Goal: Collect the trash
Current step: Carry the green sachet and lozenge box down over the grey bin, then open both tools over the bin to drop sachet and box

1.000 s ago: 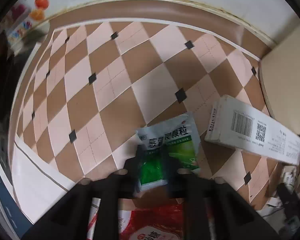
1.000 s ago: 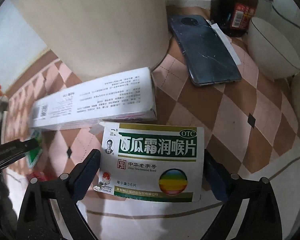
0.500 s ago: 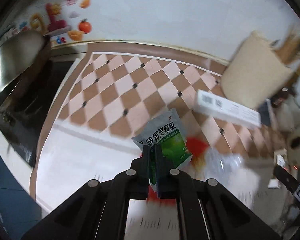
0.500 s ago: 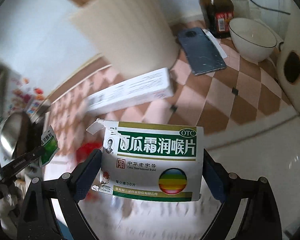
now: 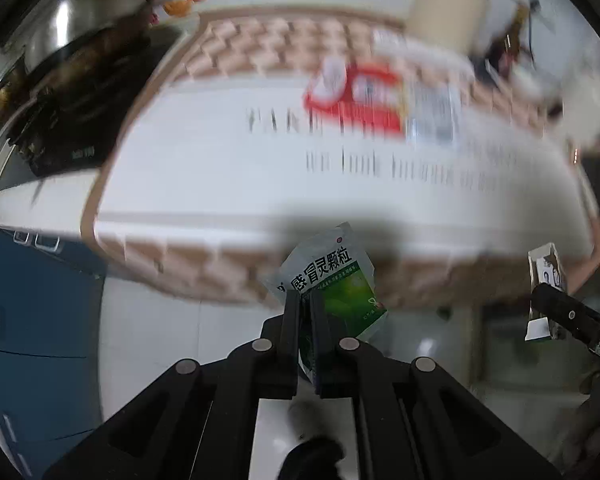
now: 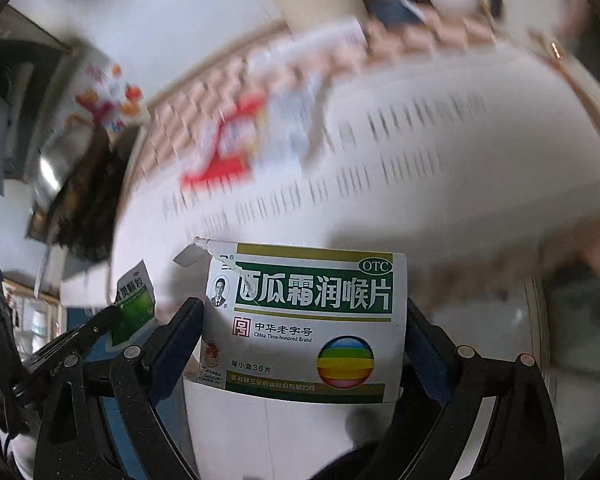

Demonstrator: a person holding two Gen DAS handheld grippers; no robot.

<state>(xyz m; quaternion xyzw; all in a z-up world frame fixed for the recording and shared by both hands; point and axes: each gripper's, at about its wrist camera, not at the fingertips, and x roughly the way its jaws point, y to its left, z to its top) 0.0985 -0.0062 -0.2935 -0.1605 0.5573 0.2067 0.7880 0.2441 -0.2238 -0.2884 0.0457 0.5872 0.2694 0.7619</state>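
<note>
The left hand-held gripper (image 5: 305, 320) is clenched on a green and white sachet (image 5: 332, 280), its two fingers pressed close together on the packet's lower edge so that the printed face stands up past the fingertips. The right hand-held gripper (image 6: 304, 320) grasps a green and white medicine box (image 6: 306, 320) flat between its widely spread fingers, the box's torn upper left corner just above the left finger. Both items are off the table (image 5: 240, 184), whose white surface with a checked border lies ahead of the grippers, heavily blurred. On it, farther ahead, lies a red packet (image 5: 364, 100). A metal pot (image 5: 84, 16) sits ahead to the left.
</note>
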